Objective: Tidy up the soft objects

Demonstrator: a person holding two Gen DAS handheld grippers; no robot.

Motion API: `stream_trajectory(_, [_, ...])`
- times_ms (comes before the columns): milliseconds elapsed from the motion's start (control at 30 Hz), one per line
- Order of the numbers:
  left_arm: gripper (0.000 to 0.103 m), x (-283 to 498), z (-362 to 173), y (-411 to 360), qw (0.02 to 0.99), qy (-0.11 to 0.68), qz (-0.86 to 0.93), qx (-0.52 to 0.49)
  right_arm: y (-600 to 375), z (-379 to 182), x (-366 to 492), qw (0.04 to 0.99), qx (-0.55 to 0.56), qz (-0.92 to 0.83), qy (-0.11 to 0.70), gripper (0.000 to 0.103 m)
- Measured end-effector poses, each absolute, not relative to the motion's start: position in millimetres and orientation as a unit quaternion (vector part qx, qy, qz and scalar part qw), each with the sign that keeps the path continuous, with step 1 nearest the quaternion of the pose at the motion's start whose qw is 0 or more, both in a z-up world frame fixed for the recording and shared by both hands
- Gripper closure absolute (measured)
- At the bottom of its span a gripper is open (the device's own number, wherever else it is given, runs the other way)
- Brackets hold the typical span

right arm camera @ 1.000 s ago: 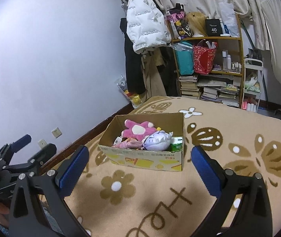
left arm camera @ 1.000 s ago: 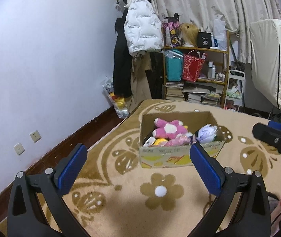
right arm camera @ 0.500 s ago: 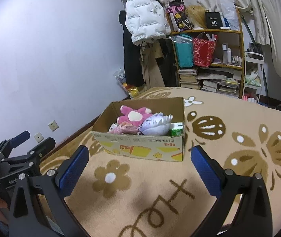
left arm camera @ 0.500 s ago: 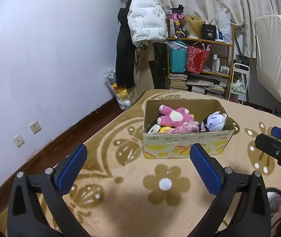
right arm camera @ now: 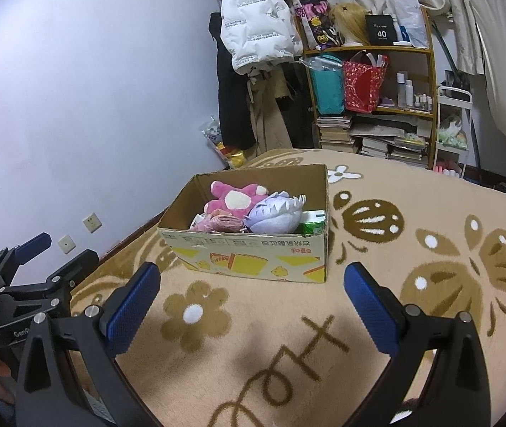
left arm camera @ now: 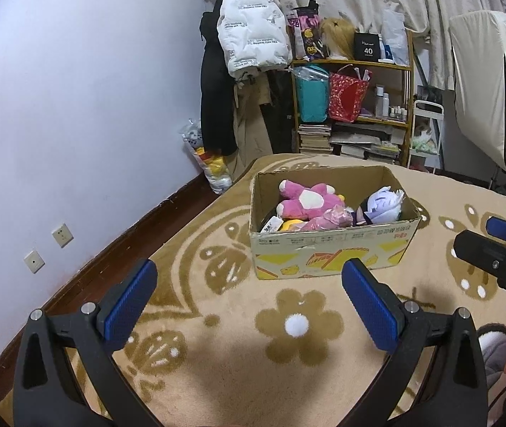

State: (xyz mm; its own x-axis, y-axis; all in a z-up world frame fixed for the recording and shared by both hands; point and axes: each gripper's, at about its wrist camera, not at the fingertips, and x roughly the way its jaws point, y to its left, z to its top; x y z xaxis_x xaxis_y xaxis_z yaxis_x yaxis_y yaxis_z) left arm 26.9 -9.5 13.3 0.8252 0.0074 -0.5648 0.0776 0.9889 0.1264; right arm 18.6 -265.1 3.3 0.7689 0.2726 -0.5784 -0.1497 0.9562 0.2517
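Fuzzy plush toys (left arm camera: 309,203) fill the rectangular cardboard box (left arm camera: 331,249).

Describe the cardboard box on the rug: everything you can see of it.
The box is an open-topped brown cardboard carton standing upright on the patterned rug. Its near side carries yellow graphics, red marks and small printed text, with some scuffing near the top edge. No flaps show. Inside lie a pink and white plush, a pale purple spiky plush, a pink bundle, something yellow and a green and white packet. Neither gripper touches it.
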Motion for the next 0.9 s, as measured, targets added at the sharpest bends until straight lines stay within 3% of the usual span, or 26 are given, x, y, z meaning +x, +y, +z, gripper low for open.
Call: stream_trajectory(900, [0.001, 27.3, 9.7, -11.8, 0.95, 0.304, -0.027, 0.068, -268.0, -0.7, 17.2, 0.936, 0.097, 0.106, 0.322, 0.0])
